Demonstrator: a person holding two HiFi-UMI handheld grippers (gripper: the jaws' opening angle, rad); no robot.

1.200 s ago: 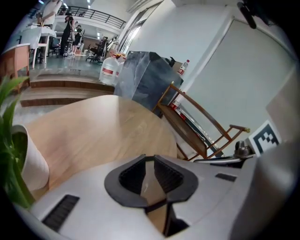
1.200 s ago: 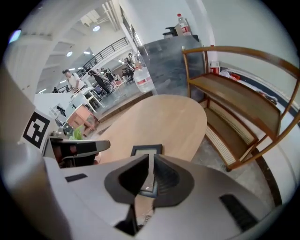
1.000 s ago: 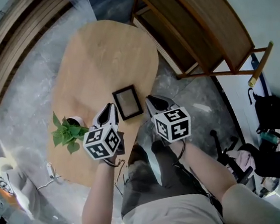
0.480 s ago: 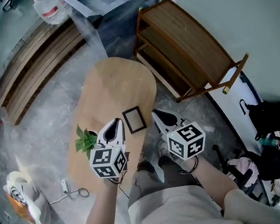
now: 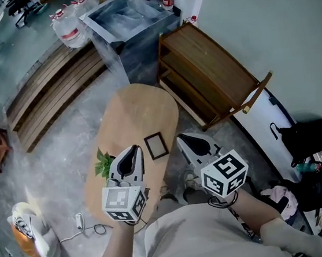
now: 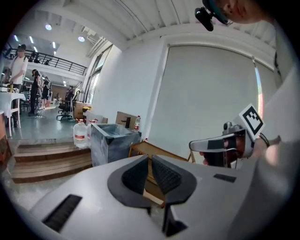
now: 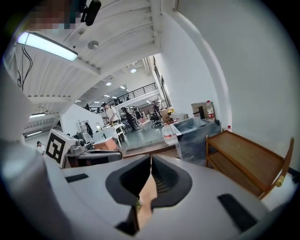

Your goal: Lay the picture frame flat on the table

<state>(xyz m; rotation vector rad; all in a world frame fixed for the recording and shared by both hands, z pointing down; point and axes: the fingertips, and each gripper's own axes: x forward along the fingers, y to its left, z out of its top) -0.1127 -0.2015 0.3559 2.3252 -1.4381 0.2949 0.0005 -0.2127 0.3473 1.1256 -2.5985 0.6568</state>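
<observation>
- The left gripper [image 6: 150, 163] has its jaws drawn together, with only a thin slit between the dark ribbed pads and nothing in it.
- The right gripper [image 7: 150, 161] is closed the same way. A tan strip shows in the gap below its pads, and we take it for the tabletop beyond, though the view is too tight to be sure.
- Each gripper carries a cube of black-and-white square markers, the left cube [image 5: 123, 202] and the right cube [image 5: 225, 173]. These patterns are the only print we can make out clearly.
- The right hand [image 6: 238, 148] wraps the right gripper's handle just below its cube.
- The left forearm [image 5: 115, 250] and right forearm [image 5: 258, 212] reach forward from the body. The grippers sit side by side, jaws pointing away from the person, and both gripper views look out level across the room.
- The picture frame [image 5: 156, 145], dark-bordered, lies flat on the oval wooden table [image 5: 138, 107] near its near end. In the head view it lies between the two gripper tips and touches neither.
- A small green plant [image 5: 103, 163] stands on the table just beside the left gripper's tip.
- Farther out we see a wooden shelf unit [image 5: 215, 72] by the wall and a grey tub [image 5: 127, 15].
- The water jugs [image 5: 70, 25] have red labels that are too small to read.
</observation>
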